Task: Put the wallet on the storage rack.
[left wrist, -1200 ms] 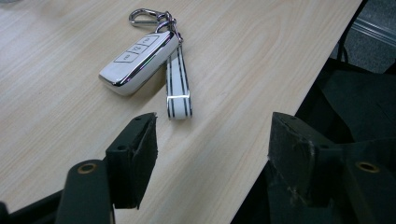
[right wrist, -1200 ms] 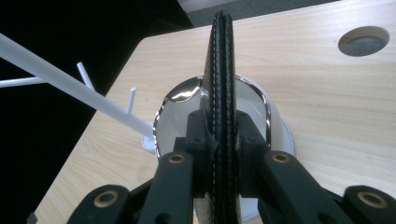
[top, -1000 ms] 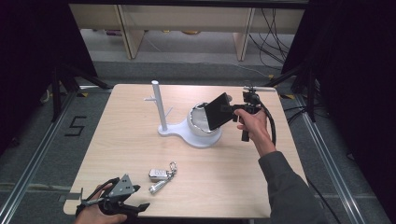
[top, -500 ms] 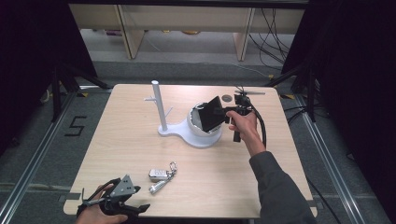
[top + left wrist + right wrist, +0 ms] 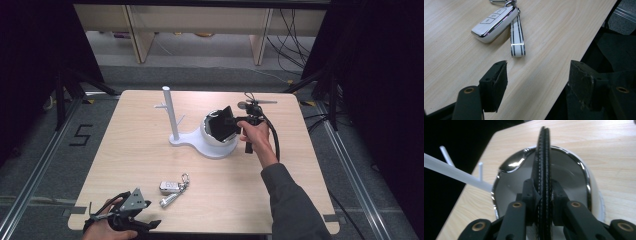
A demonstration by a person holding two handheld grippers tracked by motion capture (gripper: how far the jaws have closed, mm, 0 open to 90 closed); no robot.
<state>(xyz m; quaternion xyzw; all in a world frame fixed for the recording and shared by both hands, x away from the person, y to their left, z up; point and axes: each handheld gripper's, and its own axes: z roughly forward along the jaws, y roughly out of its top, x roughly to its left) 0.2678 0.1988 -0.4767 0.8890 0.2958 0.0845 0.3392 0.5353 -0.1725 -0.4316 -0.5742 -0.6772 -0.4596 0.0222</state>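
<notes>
Honestly, with the right gripper (image 5: 543, 195) jaws just easing off the black wallet (image 5: 223, 123) they pinch edge-on over the white bowl (image 5: 210, 136), it could topple out while the left gripper (image 5: 537, 82) sits spread by the bench (image 5: 140, 150) edge

A black stitched wallet (image 5: 544, 170) stands over a white, chrome-rimmed bowl (image 5: 576, 167), while a white key fob (image 5: 492, 22) wears a white strap (image 5: 517, 37) with dark stripes.
</notes>
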